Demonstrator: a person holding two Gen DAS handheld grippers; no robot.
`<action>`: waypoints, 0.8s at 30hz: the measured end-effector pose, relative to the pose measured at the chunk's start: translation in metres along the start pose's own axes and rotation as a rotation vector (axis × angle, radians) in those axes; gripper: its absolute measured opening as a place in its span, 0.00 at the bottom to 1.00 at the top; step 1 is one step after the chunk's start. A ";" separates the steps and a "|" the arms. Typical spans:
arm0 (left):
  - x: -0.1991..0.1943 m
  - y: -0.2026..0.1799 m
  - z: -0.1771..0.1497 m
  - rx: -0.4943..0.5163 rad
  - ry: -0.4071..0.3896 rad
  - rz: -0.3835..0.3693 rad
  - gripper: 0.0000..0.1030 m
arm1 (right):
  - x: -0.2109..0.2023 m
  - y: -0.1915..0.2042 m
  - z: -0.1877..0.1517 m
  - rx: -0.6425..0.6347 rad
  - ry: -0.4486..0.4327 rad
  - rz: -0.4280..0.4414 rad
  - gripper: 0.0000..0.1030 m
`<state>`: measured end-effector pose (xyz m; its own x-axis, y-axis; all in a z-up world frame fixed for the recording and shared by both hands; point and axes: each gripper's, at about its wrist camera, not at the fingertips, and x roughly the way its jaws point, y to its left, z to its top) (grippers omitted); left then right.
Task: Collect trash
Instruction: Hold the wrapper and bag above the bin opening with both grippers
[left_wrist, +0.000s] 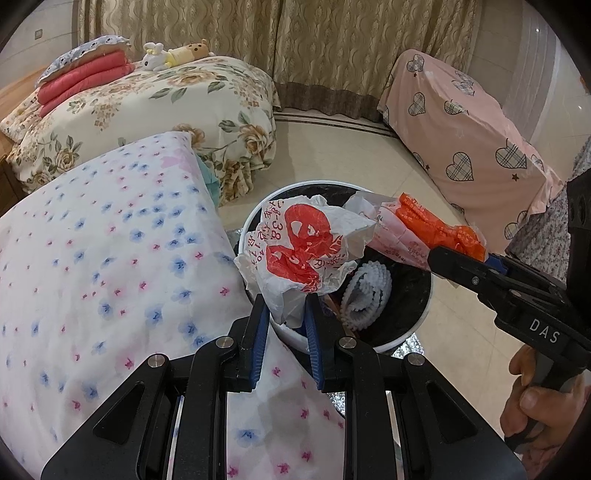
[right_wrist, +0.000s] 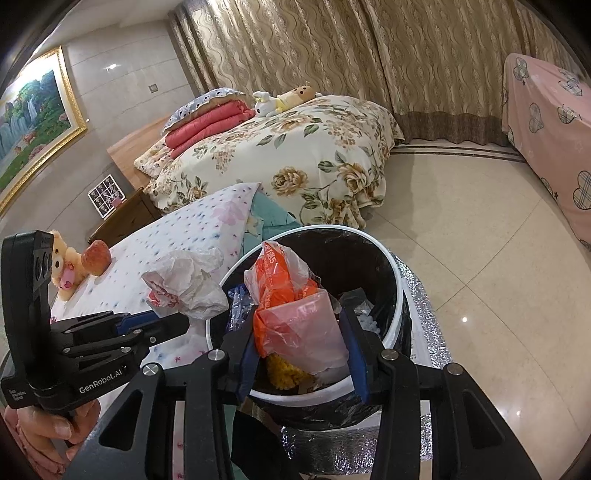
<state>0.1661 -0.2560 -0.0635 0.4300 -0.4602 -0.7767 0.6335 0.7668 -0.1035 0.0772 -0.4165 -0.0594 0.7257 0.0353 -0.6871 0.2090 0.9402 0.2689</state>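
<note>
Nearest the left wrist lens, the left gripper (left_wrist: 283, 314) is clenched on the tail of a crumpled white bag printed in red (left_wrist: 306, 251), its blue pads pinching the plastic where it gathers. From the right wrist view that bag (right_wrist: 188, 284) hangs over the corner of the flower-print table cover (right_wrist: 192, 229), just outside the left rim of the bin (right_wrist: 395, 273) — so it lies up and ahead of the tongs, with the mouth of the bin to its right. Moving right, the white bin with its black liner (left_wrist: 406, 306) already holds a white knobbly strip (left_wrist: 365, 291) and other scraps. Further right, the right gripper (right_wrist: 303, 332) is grasping an orange and pink plastic bag (right_wrist: 291, 306), jaws partly spread around the bundle; its long axis runs up and away from the fingers, and it sits directly over the bin opening. The right hand's load looks closer to a clean drop — letting go should land it inside. The left bag probably needs a short carry rightward across the rim first, or it may slump onto the cover.
</note>
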 end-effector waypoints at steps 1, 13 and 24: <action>0.001 0.000 0.000 0.000 0.001 0.000 0.18 | 0.001 0.000 0.001 0.001 0.002 -0.001 0.41; 0.008 0.001 0.005 0.001 0.010 -0.007 0.18 | 0.005 -0.002 0.004 0.020 0.009 -0.002 0.42; 0.008 0.002 0.007 0.003 0.006 -0.004 0.18 | 0.005 -0.002 0.005 0.020 0.009 -0.002 0.43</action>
<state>0.1748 -0.2614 -0.0659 0.4233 -0.4608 -0.7801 0.6371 0.7636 -0.1053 0.0838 -0.4204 -0.0600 0.7195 0.0359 -0.6936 0.2236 0.9335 0.2803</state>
